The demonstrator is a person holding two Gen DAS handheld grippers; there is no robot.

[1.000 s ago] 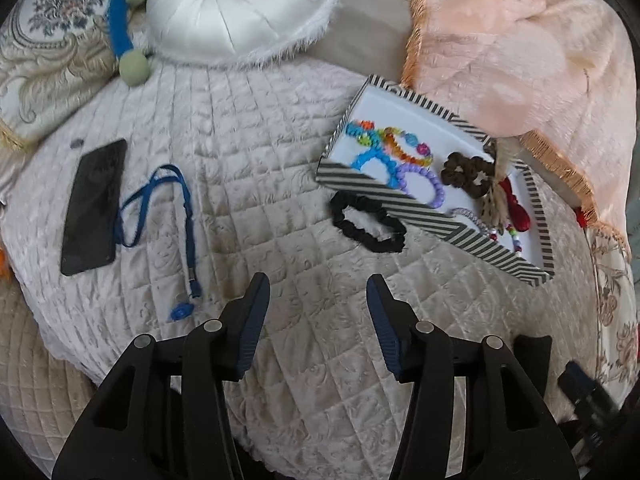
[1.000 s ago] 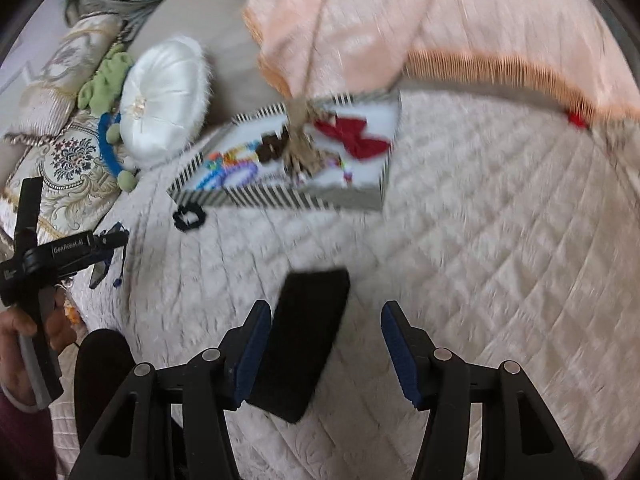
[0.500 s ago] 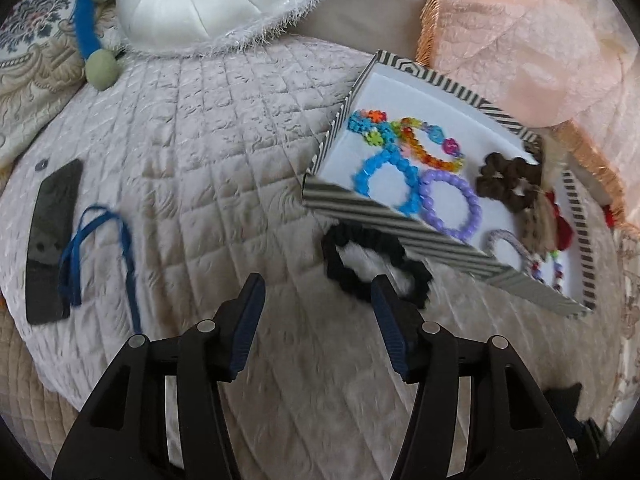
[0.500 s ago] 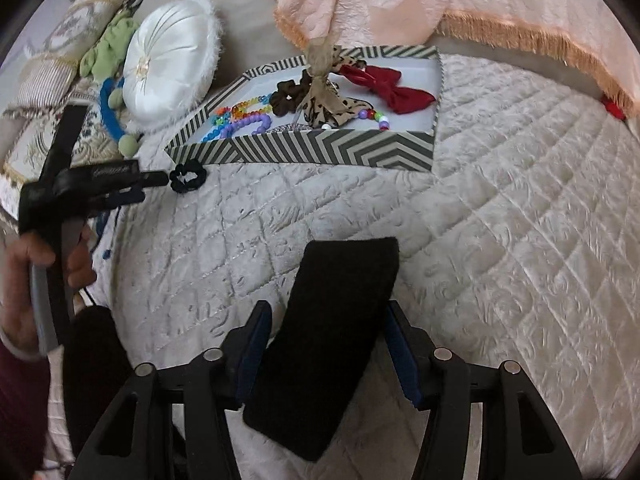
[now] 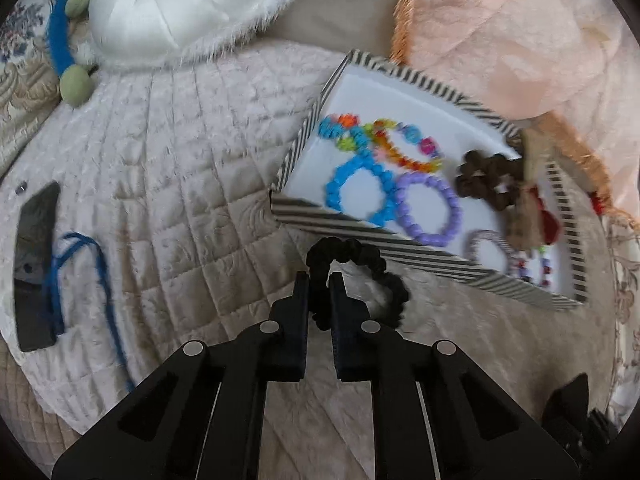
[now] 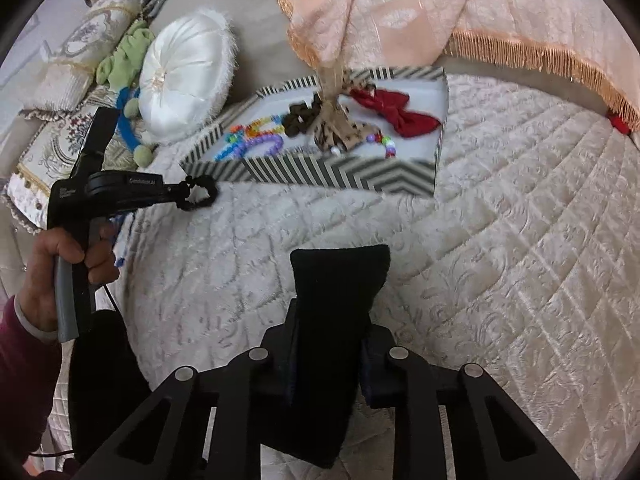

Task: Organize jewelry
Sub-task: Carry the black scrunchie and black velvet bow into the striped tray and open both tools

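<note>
Left wrist view, from left to right: a dark phone [image 5: 35,264] and a blue lanyard [image 5: 86,272] are lying on the quilted cover [image 5: 168,168], well to the left of the left gripper [image 5: 319,280]. The left gripper is clamping the near edge of the black scrunchie [image 5: 360,264], which is sitting just ahead of its fingertips, beside the near wall of the striped tray [image 5: 400,240]. Beaded bracelets [image 5: 400,188] are lying in the tray ahead and to the right.

Right wrist view: the right gripper [image 6: 330,344] is closing on a black velvet pad [image 6: 334,320], which is extending ahead between its fingers.
</note>
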